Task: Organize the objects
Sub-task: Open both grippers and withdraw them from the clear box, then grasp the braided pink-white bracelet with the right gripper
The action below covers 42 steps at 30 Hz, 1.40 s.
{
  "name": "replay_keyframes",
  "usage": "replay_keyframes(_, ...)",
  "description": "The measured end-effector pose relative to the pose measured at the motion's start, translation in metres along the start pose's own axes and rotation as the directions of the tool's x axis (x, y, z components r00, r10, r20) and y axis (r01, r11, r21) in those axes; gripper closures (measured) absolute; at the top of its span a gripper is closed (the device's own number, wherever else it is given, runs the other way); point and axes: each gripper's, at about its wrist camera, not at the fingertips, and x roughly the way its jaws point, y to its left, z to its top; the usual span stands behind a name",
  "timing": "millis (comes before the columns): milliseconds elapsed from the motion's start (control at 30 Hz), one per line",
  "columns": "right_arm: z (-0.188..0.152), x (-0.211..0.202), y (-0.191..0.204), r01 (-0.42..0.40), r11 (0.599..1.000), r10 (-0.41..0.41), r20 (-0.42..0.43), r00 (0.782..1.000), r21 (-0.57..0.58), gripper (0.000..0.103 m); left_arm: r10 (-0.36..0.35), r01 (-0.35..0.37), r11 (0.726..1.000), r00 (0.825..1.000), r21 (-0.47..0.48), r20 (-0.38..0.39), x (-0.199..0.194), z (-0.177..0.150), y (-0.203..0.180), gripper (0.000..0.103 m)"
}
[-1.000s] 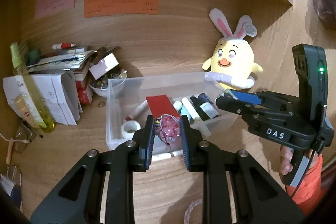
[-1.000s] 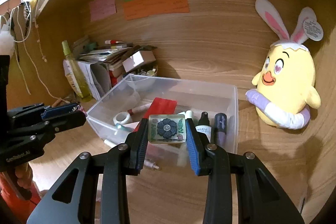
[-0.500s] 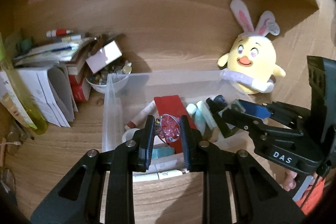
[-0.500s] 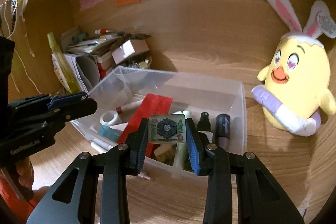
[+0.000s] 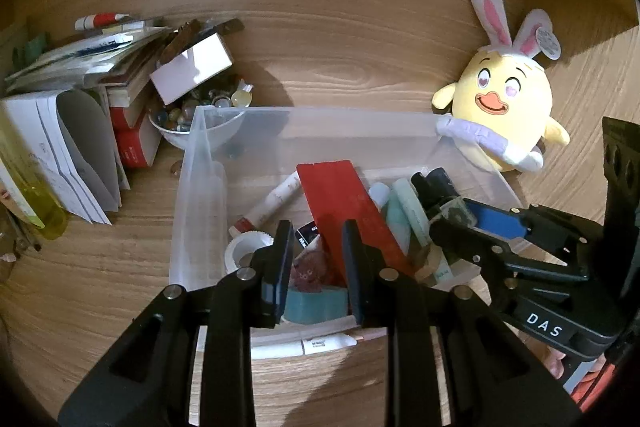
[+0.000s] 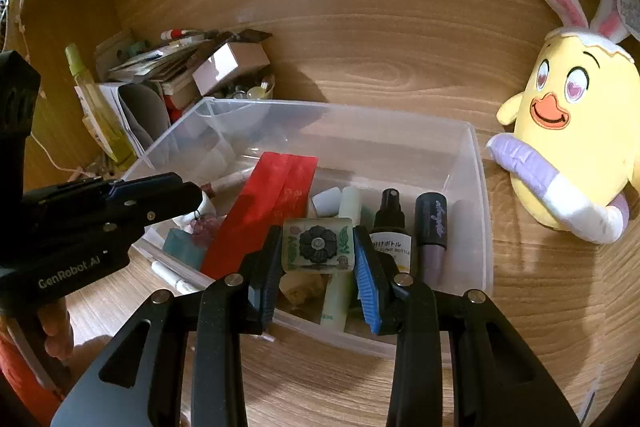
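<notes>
the right tool (image 6: 316, 259) is closed on a translucent tile (image 6: 318, 245) printed with a dark flower, pads pressing its two short sides. the left tool (image 5: 316, 259) is closed on a small pink trinket (image 5: 308, 273) with a thin wire loop, seen low between its pads. both tools hang over the near edge of a clear plastic bin (image 6: 478, 187) resting on the wooden surface (image 6: 540, 307), each load above the bin's front half.

risks from here:
- the tile is gripped near its lower half – opened from this height, it could strike the spray bottle (image 6: 390, 227) or the green tube (image 6: 344, 247) below and bounce over the low front wall.
- the trinket is light, and its wire could snag on a pad, so it may cling rather than drop.
- the two tools stand close side by side; a sideways shift by either could knock the other.

surroundings: the bin already holds a red card (image 5: 344, 203), a tape roll (image 5: 240, 253), a teal block (image 5: 316, 305), a purple tube (image 6: 432, 231) and pens – free floor space is scarce, so anything released is likely to land on top of these. a white pen (image 5: 316, 343) lies on the surface against the bin's front wall. a yellow plush chick (image 6: 576, 131) sits just beside the bin's right end. to the left are stacked books and papers (image 5: 80, 99), a bowl of small items (image 5: 200, 119) touching the bin's back corner, and a yellow-green bottle (image 6: 100, 111).
</notes>
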Motion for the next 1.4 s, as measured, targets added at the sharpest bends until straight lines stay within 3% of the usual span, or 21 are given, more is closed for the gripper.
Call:
replay_keyframes(67, 0.000, -0.001, 0.000, 0.005, 1.000, -0.005, 0.008, 1.000, 0.002, 0.072, -0.007, 0.007, 1.000, 1.000, -0.002, -0.001, -0.001, -0.001, 0.001, 0.079)
replay_keyframes(267, 0.001, -0.001, -0.001, 0.010, 1.000, -0.010, 0.006, 1.000, 0.001, 0.070, -0.002, 0.002, 1.000, 1.000, 0.000, 0.010, -0.008, -0.003, 0.000, 0.061)
replay_keyframes(333, 0.001, -0.003, -0.001, 0.015, 1.000, -0.015, 0.009, 1.000, -0.002, 0.062, 0.001, -0.001, 1.000, 1.000, -0.004, 0.018, -0.011, -0.005, -0.001, 0.050)
replay_keyframes(433, 0.001, -0.007, 0.000, 0.024, 1.000, -0.024, 0.025, 0.999, -0.010, 0.053, 0.009, -0.009, 1.000, 1.000, -0.003, 0.029, -0.016, -0.008, -0.003, 0.044)
replay_keyframes(633, 0.001, -0.013, 0.001, 0.038, 0.999, -0.037, 0.042, 0.998, -0.012, 0.047, 0.038, -0.039, 0.999, 0.998, 0.019, 0.052, -0.029, -0.015, -0.007, 0.033)
replay_keyframes(833, 0.001, -0.024, 0.002, 0.036, 0.999, -0.035, 0.065, 0.997, -0.018, 0.033, 0.052, -0.056, 0.997, 0.995, 0.048, 0.089, -0.049, -0.024, -0.011, 0.029)
replay_keyframes(1200, -0.015, -0.049, 0.005, 0.055, 0.998, -0.054, 0.071, 0.996, -0.022, 0.031, 0.057, -0.067, 0.994, 0.992, 0.090, 0.109, -0.072, -0.047, -0.011, 0.017)
replay_keyframes(1400, -0.031, -0.063, 0.011, 0.042, 0.999, -0.040, 0.074, 0.996, -0.023, 0.028, 0.065, -0.073, 0.993, 0.994, 0.095, 0.088, -0.073, -0.061, -0.008, 0.016)
